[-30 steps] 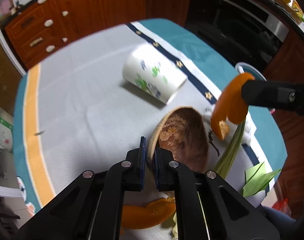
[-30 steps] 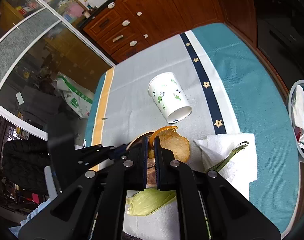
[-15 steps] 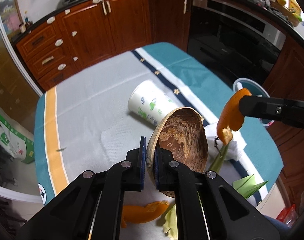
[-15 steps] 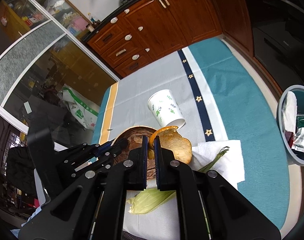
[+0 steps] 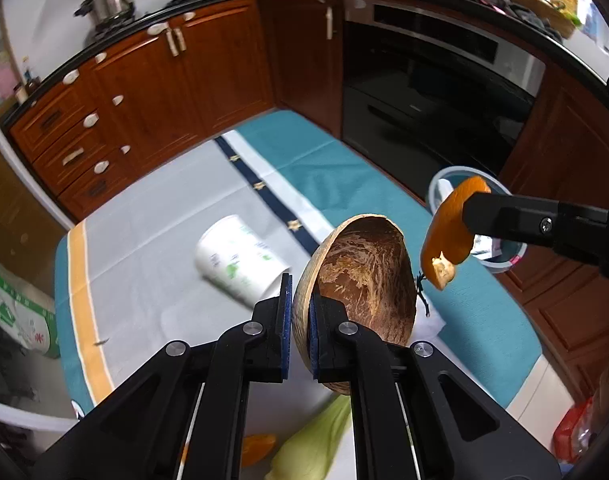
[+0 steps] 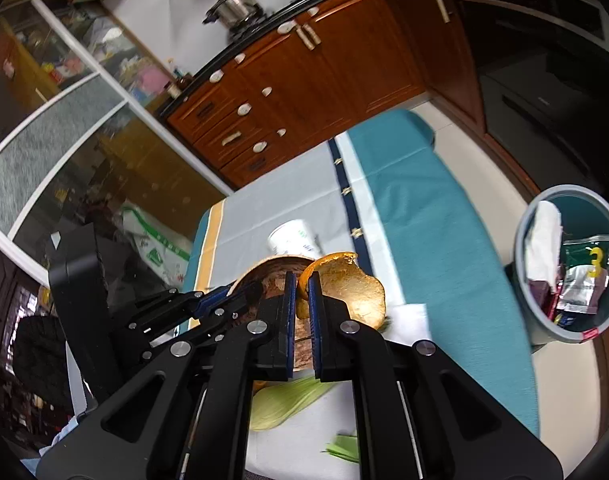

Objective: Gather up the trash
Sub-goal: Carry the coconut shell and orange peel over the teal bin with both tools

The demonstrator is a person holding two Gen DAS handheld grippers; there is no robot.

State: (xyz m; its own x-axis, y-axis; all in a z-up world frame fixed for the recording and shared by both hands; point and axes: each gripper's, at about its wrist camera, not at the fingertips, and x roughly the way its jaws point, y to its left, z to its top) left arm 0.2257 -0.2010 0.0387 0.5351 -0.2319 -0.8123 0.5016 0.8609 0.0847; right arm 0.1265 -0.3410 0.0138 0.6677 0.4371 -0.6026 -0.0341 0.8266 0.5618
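My left gripper (image 5: pixel 300 308) is shut on the rim of a brown coconut-shell half (image 5: pixel 364 276) and holds it high above the table. My right gripper (image 6: pixel 301 300) is shut on an orange peel (image 6: pixel 352 292); in the left wrist view the peel (image 5: pixel 450 232) hangs from the right gripper's fingers (image 5: pixel 484 216) in front of the grey trash bin (image 5: pixel 438 190). In the right wrist view the bin (image 6: pixel 524 240) stands on the floor to the right of the table and holds wrappers and tissue. A white paper cup (image 5: pixel 240 260) with green print lies on its side on the tablecloth.
A corn husk (image 6: pixel 288 400) and a white napkin (image 6: pixel 412 320) lie at the table's near edge. Another orange peel piece (image 5: pixel 256 446) lies below my left gripper. Wooden cabinets (image 5: pixel 144 92) and an oven (image 5: pixel 436 80) stand beyond the table.
Both grippers have risen well above the table with the shell and the peel. The right gripper has swung toward the bin, which now shows larger on the right.
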